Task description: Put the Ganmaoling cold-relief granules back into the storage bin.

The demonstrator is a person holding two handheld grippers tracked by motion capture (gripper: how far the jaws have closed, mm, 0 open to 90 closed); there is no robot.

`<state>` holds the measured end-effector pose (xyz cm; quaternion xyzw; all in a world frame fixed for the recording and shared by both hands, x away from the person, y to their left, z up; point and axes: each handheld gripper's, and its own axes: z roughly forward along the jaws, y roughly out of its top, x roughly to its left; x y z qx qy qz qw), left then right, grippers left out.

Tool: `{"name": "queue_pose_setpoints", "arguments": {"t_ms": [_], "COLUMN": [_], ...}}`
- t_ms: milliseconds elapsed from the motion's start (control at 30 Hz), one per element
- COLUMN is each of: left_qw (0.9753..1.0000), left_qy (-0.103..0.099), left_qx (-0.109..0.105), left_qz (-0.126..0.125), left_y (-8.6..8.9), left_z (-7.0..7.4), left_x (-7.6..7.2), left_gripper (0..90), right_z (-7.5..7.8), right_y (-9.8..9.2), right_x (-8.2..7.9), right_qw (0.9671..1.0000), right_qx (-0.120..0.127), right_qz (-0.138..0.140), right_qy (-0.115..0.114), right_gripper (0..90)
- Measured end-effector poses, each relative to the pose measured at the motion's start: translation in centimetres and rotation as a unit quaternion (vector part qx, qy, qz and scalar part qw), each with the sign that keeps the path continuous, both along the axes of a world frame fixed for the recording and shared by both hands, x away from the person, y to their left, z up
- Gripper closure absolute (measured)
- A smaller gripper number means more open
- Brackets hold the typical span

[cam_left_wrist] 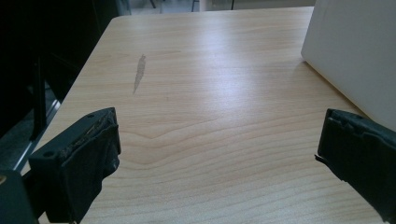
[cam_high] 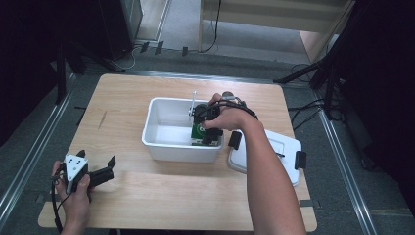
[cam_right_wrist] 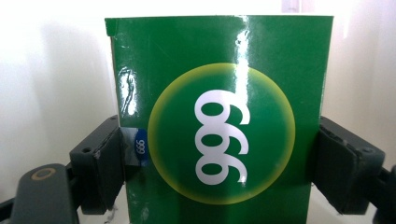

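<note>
Tools: right (cam_right_wrist: 219,154) clamps one green box (cam_right_wrist: 219,93) | left (cam_left_wrist: 215,154) wide open, empty | one white bin (cam_high: 161,139)

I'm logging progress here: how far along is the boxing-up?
Done: the white plastic bin is open, its white lid lying beside it. In hand: the right gripper clamps the green carton printed 999 inside the bin. Left: release it and probably refit the lid. The left gripper idles open over the wooden table.
</note>
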<state>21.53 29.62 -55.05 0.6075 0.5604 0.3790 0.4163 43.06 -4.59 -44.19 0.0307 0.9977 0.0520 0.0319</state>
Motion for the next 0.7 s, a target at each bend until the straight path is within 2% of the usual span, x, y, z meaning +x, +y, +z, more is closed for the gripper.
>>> {"name": "queue_pose_setpoints", "arguments": {"t_ms": [133,300,400,467,567,700], "left_qw": [1.0000,1.0000,1.0000,1.0000,1.0000,1.0000], "left_qy": [0.002,0.002,0.003,0.005,0.005,0.005], "left_qx": [-0.001,-0.002,-0.002,-0.001,-0.002,0.004], "left_qz": [0.000,0.000,0.001,0.003,0.003,0.002], "left_y": [0.0,0.1,0.1,0.1,0.1,0.0], "left_z": [0.0,0.0,0.0,0.0,0.0,0.0], "left_x": [0.0,0.0,0.0,0.0,0.0,0.0], "left_gripper": [0.0,0.0,0.0,0.0,0.0,0.0], "right_z": [-0.3,-0.2,0.2,0.5,1.2,2.1], "right_y": [0.3,0.3,0.2,0.1,-0.2,-0.9], "right_x": [0.2,0.1,0.1,-0.1,-0.4,-0.7], "right_qw": [0.9999,0.9998,0.9999,0.9998,0.9991,0.9982], "right_qx": [-0.010,-0.016,-0.008,-0.004,0.007,0.017], "right_qz": [-0.003,-0.004,-0.012,-0.014,-0.023,-0.034], "right_qy": [0.011,0.010,-0.005,-0.015,-0.034,-0.047], "right_gripper": [15.1,13.5,10.6,0.0,0.0,0.0]}}
